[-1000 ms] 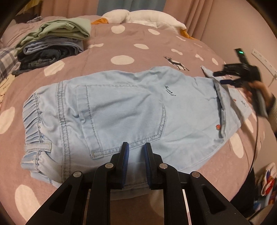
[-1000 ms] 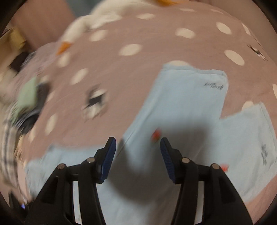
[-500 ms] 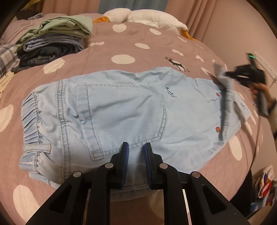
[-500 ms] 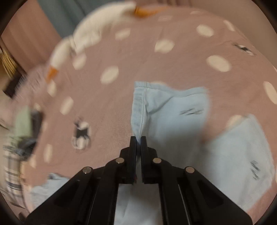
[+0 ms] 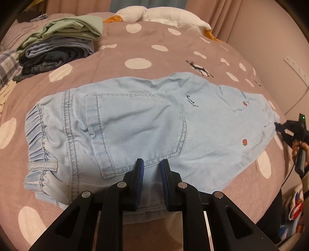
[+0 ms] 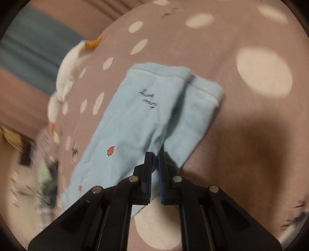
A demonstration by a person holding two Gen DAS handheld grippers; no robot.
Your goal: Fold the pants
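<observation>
Light blue pants [image 5: 135, 123] lie flat across the bed, waistband at the left, back pocket up, legs stretched to the right. My left gripper [image 5: 151, 166] hovers over the near edge by the pocket, jaws slightly apart and empty. My right gripper [image 6: 156, 156] is shut on the pants' leg fabric [image 6: 146, 115]; the leg ends lie spread beyond it. In the left wrist view the right gripper [image 5: 278, 126] pinches the leg end at the far right.
A stack of folded clothes [image 5: 58, 46] sits at the back left of the polka-dot bedspread [image 5: 139, 63]. A white plush goose [image 5: 164, 15] lies by the curtains. The bed edge drops off at the right, near the wall.
My right gripper shut on the leg end and pulled it out to the right and down, laying the leg straight. The left gripper stayed in place.
</observation>
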